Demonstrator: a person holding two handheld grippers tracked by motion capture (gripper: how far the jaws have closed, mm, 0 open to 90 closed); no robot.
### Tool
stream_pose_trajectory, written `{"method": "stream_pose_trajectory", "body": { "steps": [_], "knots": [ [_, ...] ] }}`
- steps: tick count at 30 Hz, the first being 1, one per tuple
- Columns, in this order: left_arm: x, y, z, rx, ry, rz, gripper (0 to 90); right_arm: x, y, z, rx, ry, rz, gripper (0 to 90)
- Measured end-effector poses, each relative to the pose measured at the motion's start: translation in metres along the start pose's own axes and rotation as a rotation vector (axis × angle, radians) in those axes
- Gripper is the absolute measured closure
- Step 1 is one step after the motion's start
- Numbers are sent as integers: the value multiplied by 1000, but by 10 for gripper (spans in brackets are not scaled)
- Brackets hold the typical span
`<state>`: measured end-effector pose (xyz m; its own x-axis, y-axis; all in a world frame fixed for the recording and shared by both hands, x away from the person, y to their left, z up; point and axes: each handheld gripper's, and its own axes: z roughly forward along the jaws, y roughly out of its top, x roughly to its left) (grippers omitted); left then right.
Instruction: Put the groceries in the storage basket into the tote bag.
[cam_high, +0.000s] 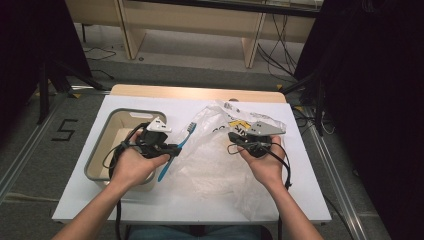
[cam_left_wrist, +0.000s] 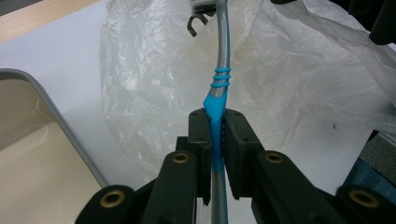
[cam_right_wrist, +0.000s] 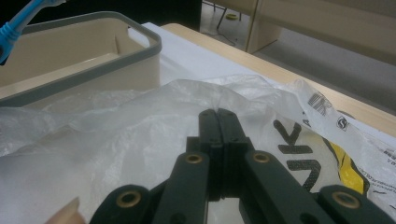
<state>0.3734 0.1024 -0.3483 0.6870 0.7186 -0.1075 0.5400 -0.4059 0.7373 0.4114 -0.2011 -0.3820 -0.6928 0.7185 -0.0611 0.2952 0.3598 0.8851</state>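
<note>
I have the left gripper clamped on the blue toothbrush, my jaws pressing on its handle partway along. In the left gripper view the brush runs up out of the jaws, its grey neck reaching over the clear plastic bag. From above, the brush slants with its bristle head toward the far side, just right of the beige bin, which sits on the left of the white table. My right gripper has its jaws pressed together on a fold of the bag, at the crumpled far edge near the printed lettering. The bag spreads across the middle of the table.
</note>
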Motion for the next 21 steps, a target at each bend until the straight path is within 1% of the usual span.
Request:
{"method": "stream_pose_trajectory", "body": {
  "steps": [9,21],
  "knots": [
    [-3,1,0,2,-3,7,815,0,0,0,-1,2,0,900],
    [-13,0,6,19,-19,37,815,0,0,0,-3,2,-1,900]
  ]
}}
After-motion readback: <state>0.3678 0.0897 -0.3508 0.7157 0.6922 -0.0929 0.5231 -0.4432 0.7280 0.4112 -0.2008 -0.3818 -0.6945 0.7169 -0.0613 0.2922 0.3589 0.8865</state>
